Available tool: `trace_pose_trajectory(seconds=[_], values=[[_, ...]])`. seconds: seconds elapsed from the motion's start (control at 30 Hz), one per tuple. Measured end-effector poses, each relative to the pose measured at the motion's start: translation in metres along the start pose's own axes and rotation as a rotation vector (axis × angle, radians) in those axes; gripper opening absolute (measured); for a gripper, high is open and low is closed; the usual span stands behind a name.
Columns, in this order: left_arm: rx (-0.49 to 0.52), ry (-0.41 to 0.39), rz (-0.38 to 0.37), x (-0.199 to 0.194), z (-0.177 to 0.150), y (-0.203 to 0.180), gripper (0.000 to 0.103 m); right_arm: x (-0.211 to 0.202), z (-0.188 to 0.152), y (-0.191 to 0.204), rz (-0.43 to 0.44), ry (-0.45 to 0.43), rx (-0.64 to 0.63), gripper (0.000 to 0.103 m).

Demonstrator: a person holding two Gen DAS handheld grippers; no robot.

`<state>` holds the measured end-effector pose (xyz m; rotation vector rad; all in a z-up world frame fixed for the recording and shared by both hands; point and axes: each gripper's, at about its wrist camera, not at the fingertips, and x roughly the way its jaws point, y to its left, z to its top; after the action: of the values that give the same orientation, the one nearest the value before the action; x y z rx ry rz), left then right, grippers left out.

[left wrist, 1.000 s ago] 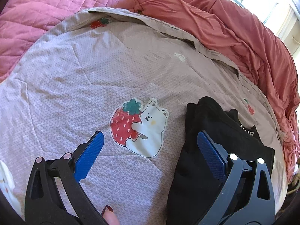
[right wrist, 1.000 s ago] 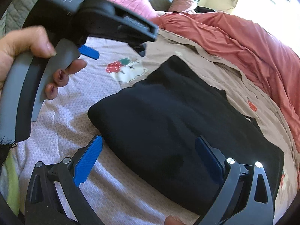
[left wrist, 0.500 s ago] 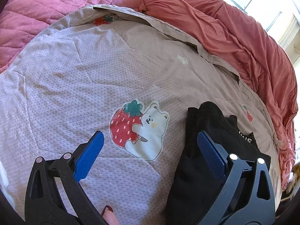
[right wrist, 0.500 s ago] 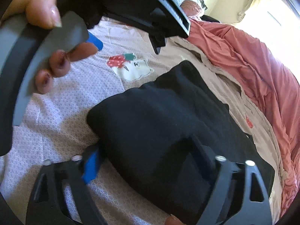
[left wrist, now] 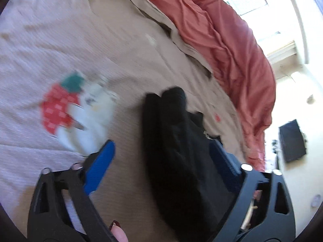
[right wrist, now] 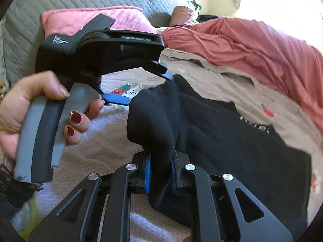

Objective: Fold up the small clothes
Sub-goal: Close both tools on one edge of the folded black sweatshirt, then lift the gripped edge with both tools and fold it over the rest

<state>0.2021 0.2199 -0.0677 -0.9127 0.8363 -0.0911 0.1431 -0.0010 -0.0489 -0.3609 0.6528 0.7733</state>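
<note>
A bed (left wrist: pixel 125 46) fills both views, spread with a pale, finely textured quilt (right wrist: pixel 97 141) printed with a strawberry-and-bear motif (left wrist: pixel 74 109); a rumpled coral duvet (left wrist: pixel 226 40) lies along its far side, with a quilted pink pillow (right wrist: pixel 84 20) and a grey quilted headboard (right wrist: pixel 30 20) behind. A soft, thick black garment (right wrist: pixel 222 131) lies on the quilt. The right tongs (right wrist: pixel 160 171) are closing, blue pads pinching a raised fold of its near edge. The left tongs (left wrist: pixel 161 161), wide but narrowing, straddle its far edge without pressing it.
</note>
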Motion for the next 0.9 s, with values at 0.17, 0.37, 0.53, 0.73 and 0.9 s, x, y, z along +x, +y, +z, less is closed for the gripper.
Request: trace_pose_trajectory(seconds=[0.17,0.37,0.53,0.73,0.9], values=[[0.054,0.037,0.000,0.016,-0.008,-0.013,0.055,0.000,-0.004,0.002,0.007,-0.003,0.002,0.014],[0.085,0.081,0.035,0.041,-0.014,-0.016,0.042,-0.001,-0.006,0.001,0.017,-0.006,0.018,0.014],[0.119,0.067,0.059,0.042,-0.015,-0.023,0.017,0.002,-0.007,0.001,0.012,0.001,0.018,0.014],[0.193,0.025,0.100,0.031,-0.019,-0.043,0.013,-0.005,-0.008,-0.001,-0.008,-0.009,0.038,0.014],[0.245,-0.012,0.085,0.015,-0.027,-0.068,0.012,-0.023,-0.012,-0.009,-0.022,-0.044,0.089,0.014]])
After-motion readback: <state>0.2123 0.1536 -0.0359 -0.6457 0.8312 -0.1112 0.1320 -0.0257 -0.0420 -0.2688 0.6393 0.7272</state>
